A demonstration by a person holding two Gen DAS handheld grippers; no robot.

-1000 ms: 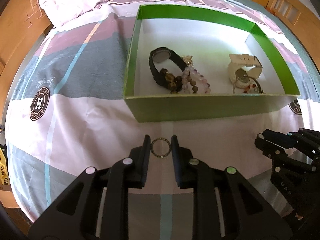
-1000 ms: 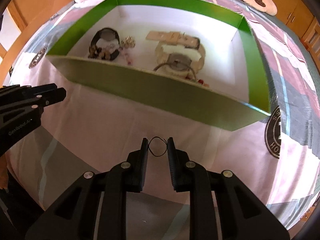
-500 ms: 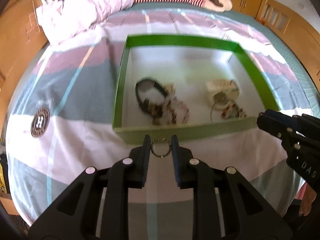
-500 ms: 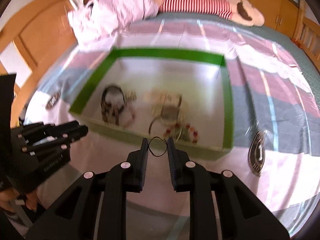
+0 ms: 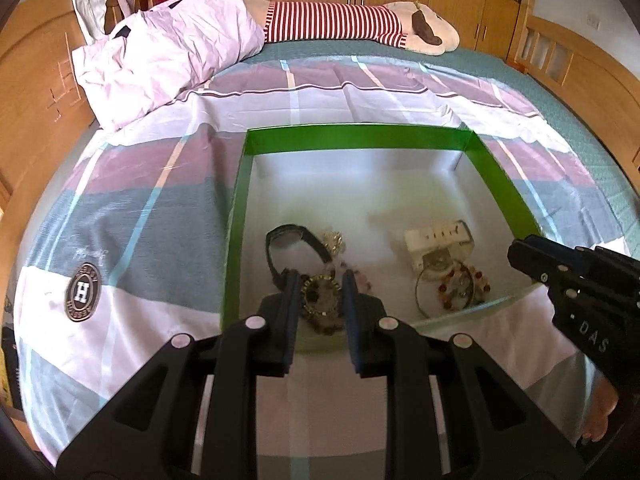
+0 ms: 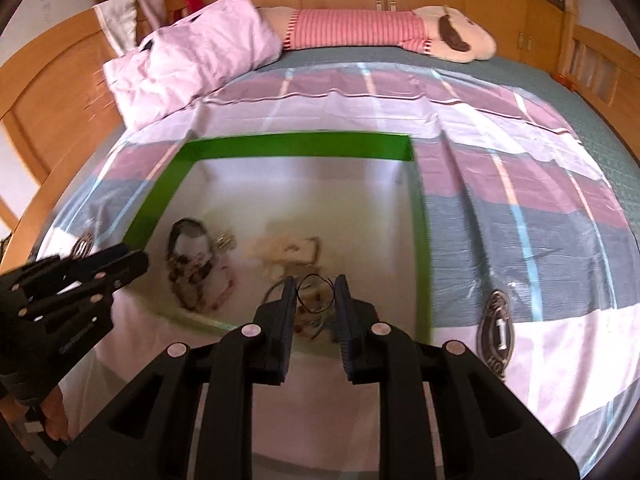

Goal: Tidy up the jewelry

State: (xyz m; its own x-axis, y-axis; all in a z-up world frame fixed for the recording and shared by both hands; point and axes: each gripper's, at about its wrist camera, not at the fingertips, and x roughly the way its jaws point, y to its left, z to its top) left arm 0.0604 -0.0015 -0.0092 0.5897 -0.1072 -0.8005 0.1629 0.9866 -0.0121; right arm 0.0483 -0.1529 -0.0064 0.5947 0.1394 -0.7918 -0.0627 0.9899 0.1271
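In each tool [image 5: 320, 285], a ring [image 5: 321, 295].

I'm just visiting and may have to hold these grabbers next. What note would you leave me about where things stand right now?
Left gripper: shut on a beaded ring bracelet, above the near edge of the green box.
Right gripper: shut on a thin black loop, also above the box's near edge.
Already in the box: black watch, cream watch, bead bracelets.
Left to do: lower both pieces into the box and let go.
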